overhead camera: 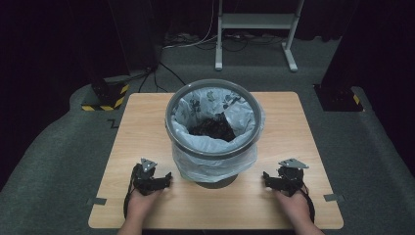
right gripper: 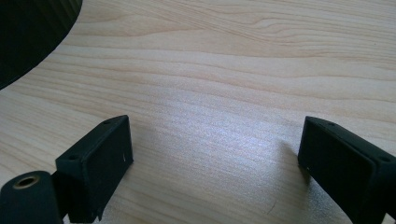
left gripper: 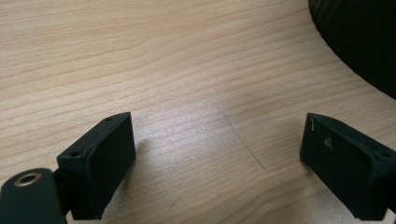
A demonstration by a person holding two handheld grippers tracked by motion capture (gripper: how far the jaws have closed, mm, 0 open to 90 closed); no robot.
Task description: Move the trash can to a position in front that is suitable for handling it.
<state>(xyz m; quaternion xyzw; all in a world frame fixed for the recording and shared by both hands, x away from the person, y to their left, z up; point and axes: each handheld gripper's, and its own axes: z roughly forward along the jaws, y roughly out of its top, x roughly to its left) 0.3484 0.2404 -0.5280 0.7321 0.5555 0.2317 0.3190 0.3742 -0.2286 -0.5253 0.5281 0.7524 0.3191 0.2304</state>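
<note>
A grey round bin (overhead camera: 214,128) lined with a pale plastic bag (overhead camera: 215,159) stands in the middle of the wooden table (overhead camera: 147,122), with dark stuff at its bottom. My left gripper (overhead camera: 151,182) rests on the table just left of the bin's base, jaws wide apart over bare wood (left gripper: 215,140). On the other side, my right gripper (overhead camera: 281,180) lies by the bin's base, also open with nothing between its jaws (right gripper: 215,144). The bin's dark base shows at the top right of the left gripper view (left gripper: 359,37) and the top left of the right gripper view (right gripper: 28,32).
The table stands on grey carpet. A white metal stand (overhead camera: 254,29) and cables lie on the floor behind it. Black posts with yellow-black striped bases (overhead camera: 105,95) flank the far corners. Small tape marks (overhead camera: 97,201) sit at the table's near corners.
</note>
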